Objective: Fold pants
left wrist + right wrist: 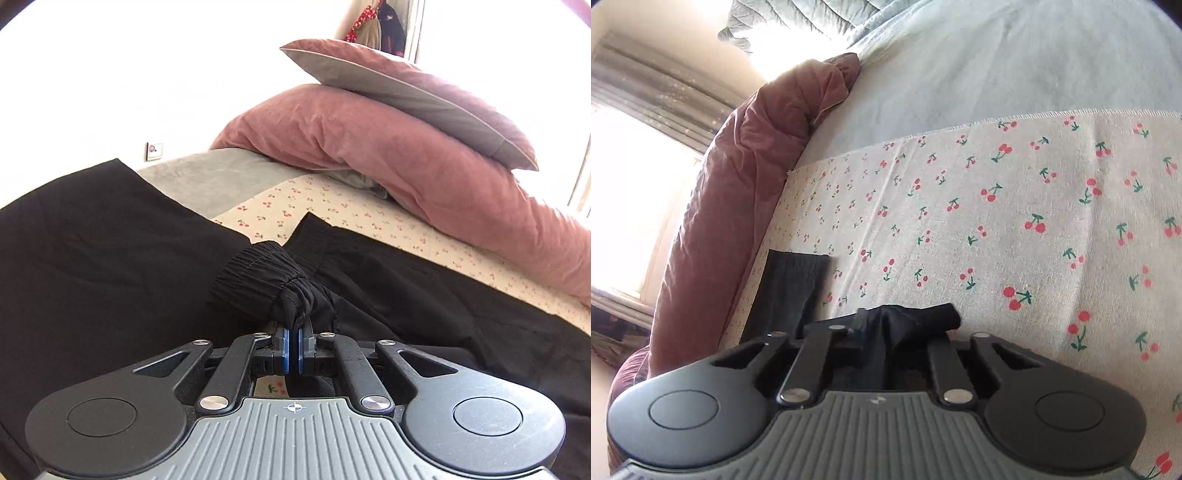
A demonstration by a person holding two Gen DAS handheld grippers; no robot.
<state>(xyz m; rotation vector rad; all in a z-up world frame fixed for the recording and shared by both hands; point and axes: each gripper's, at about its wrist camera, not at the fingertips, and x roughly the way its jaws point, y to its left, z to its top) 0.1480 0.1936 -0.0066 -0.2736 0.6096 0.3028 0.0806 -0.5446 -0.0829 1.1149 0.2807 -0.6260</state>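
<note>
Black pants (92,258) lie spread over a cherry-print cloth (295,201) on a bed. My left gripper (294,332) is shut on bunched black fabric just behind an elastic cuff (255,277) and holds that cuff above the rest of the pants. The other leg (388,280) lies flat to the right. In the right wrist view, my right gripper (886,328) is shut on a fold of black pants fabric (916,319), which covers its fingertips. Another black piece of the pants (790,288) lies on the cherry-print cloth (960,221) to its left.
A pink duvet (388,155) with a pink-and-grey pillow (406,99) on top lies at the back right of the bed. A grey sheet (997,66) covers the mattress beyond the cloth. The pink duvet (738,166) and a bright window (628,184) are left.
</note>
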